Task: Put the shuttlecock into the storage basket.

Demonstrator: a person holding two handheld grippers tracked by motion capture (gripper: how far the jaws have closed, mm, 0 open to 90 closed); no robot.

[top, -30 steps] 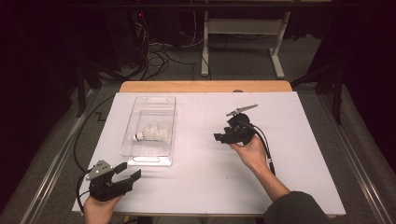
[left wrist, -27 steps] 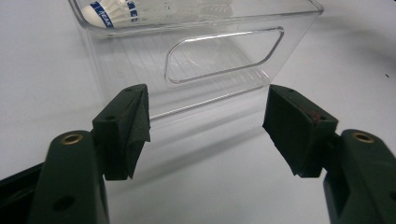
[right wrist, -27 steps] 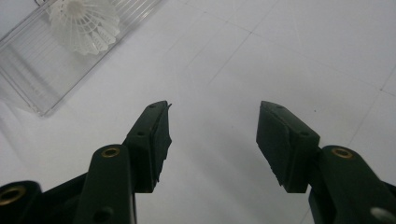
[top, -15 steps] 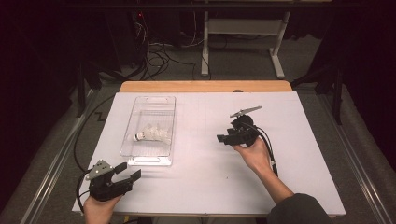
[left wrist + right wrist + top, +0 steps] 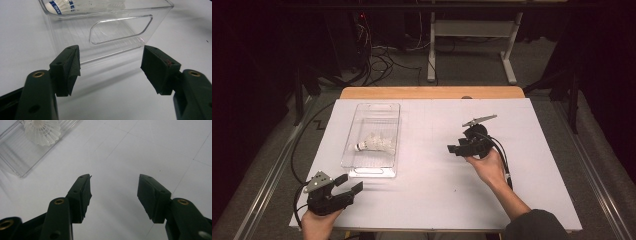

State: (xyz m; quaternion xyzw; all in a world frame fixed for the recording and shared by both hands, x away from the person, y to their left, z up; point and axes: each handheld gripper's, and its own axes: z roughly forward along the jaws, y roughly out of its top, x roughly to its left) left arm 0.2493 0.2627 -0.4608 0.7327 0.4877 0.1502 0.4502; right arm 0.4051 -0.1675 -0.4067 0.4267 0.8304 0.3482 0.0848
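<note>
A clear plastic bin [image 5: 373, 172] lies on the white table, left of centre. Inside it rests a white shuttlecock [image 5: 374, 144], seen close in the right gripper view as a feathered skirt [image 5: 42, 131] and in the left gripper view by its blue-banded cork end [image 5: 60, 5]. My left gripper [image 5: 348, 183] sits at the table's near left corner, jaws wide apart with nothing between them, facing the bin's near end wall [image 5: 110, 32]. My right gripper [image 5: 454, 149] hovers right of centre, open and empty, pointing toward the bin.
A white gridded mat [image 5: 432, 195] covers the table, with a wooden edge [image 5: 432, 92] at the back. Black cables trail from both grippers. Beyond the table are floor cables and a white stand frame [image 5: 469, 30]. Metal rails run along both sides.
My right gripper has drifted slightly toward the near side and right, away from the bin. The left gripper has kept still.
</note>
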